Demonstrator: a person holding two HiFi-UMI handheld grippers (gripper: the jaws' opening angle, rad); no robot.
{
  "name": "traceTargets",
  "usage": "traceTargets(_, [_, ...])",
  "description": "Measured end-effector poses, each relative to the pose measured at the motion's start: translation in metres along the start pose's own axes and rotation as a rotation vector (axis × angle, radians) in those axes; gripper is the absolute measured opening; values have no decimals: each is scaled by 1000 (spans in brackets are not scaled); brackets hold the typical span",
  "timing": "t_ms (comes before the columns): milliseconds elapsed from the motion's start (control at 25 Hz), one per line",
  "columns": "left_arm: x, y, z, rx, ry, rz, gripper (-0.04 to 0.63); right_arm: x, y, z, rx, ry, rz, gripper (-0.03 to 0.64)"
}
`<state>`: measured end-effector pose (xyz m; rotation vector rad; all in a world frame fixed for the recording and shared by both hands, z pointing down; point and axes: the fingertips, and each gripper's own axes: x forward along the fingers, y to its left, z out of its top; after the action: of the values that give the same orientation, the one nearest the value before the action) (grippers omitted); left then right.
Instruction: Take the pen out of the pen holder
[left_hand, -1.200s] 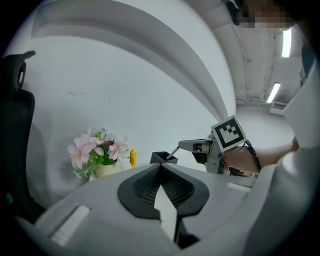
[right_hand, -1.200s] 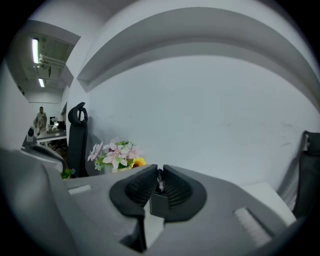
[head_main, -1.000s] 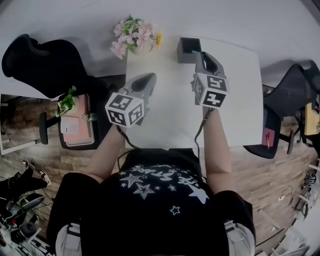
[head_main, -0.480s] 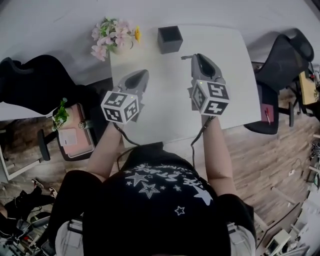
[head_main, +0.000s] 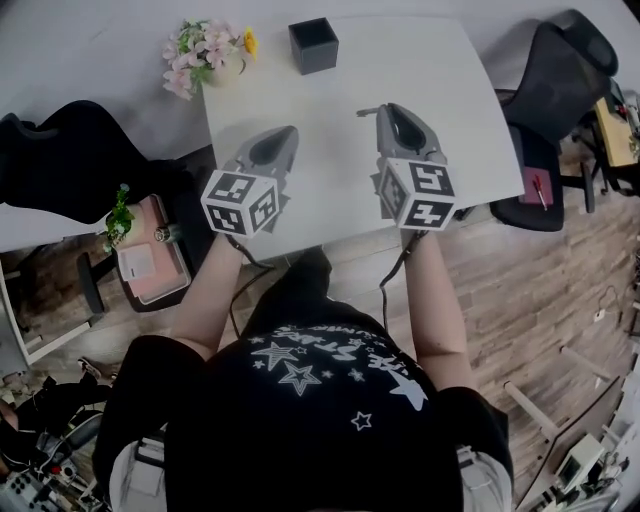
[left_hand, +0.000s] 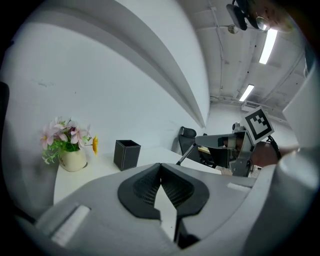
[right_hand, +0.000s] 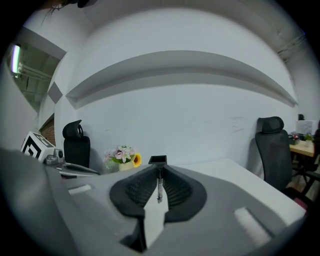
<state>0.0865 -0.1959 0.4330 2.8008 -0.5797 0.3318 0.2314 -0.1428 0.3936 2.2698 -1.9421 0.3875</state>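
Above the near edge of the white worktop (head_main: 440, 80): left gripper (head_main: 285, 135), jaws closed together and empty. Beside it, right gripper (head_main: 385, 108), jaws narrowed onto the pen (right_hand: 159, 189), well apart from the pen holder (head_main: 313, 45) at the far edge. Flower pot (head_main: 205, 52) at the far left corner.

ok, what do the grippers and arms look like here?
The left gripper and the right gripper are light grey wedge-shaped shells with dark ribbed pads inside the jaws. Each carries a white cube with black square markers at its rear, with a dark cable trailing along the forearm. The person wears a black top printed with white stars; no sleeves over the forearms.
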Motion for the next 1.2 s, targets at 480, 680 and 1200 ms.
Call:
traceTargets(480, [-76, -80, -15, 32, -50, -6, 11, -113, 16, -20, -13, -49, -31, 38])
traceTargets(680, [-104, -110, -27, 39, -53, -13, 11, -156, 23, -35, -13, -43, -46, 38])
traceTargets(1200, [-164, -182, -46, 59, -50, -49, 11, -246, 30, -62, 9, -41, -86, 37])
